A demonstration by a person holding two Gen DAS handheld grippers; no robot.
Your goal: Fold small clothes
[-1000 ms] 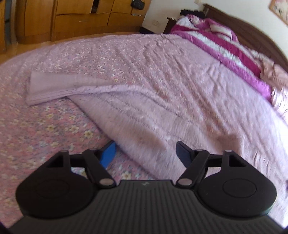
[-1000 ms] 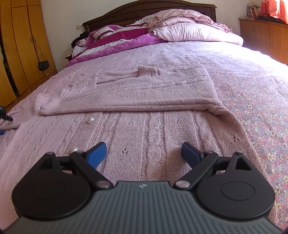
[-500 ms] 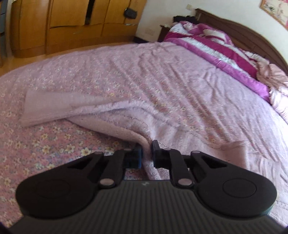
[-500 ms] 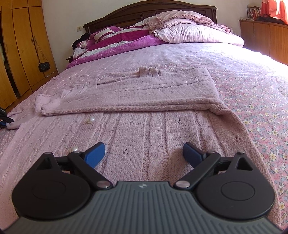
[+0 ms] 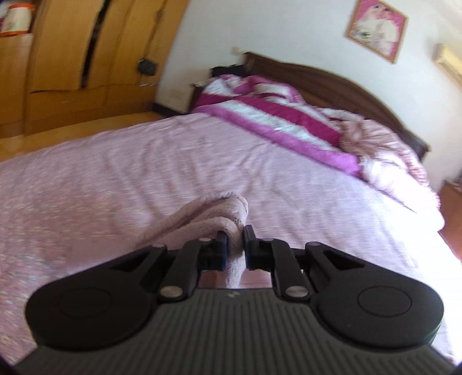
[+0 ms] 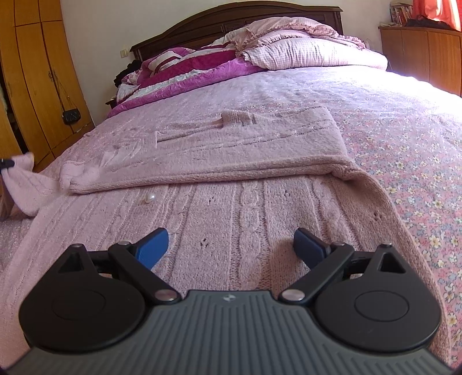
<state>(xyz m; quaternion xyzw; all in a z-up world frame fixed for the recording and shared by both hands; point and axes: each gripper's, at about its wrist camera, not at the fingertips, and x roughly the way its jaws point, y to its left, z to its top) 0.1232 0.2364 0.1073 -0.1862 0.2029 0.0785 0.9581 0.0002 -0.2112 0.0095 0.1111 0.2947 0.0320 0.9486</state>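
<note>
A pale pink knitted sweater (image 6: 231,178) lies spread on the bed, its right half folded over towards the middle. My right gripper (image 6: 231,245) hovers open just above its near hem, with nothing between the fingers. At the far left of the right wrist view, the sweater's left edge (image 6: 23,184) is raised off the bed. My left gripper (image 5: 234,248) is shut on that bunched pink knit (image 5: 213,216) and holds it above the bed. A pearl button (image 6: 150,198) shows on the sweater's front.
The bed carries a pink floral bedspread (image 6: 404,138). Magenta and white quilts (image 5: 274,115) and pillows (image 6: 303,49) are piled at the dark headboard (image 6: 231,17). Wooden wardrobes (image 5: 72,57) stand to the left, a wooden cabinet (image 6: 421,54) to the right.
My left gripper went from open to shut on the sweater's edge, then rose and tilted up, lifting the cloth. The right gripper has stayed where it was, open.
</note>
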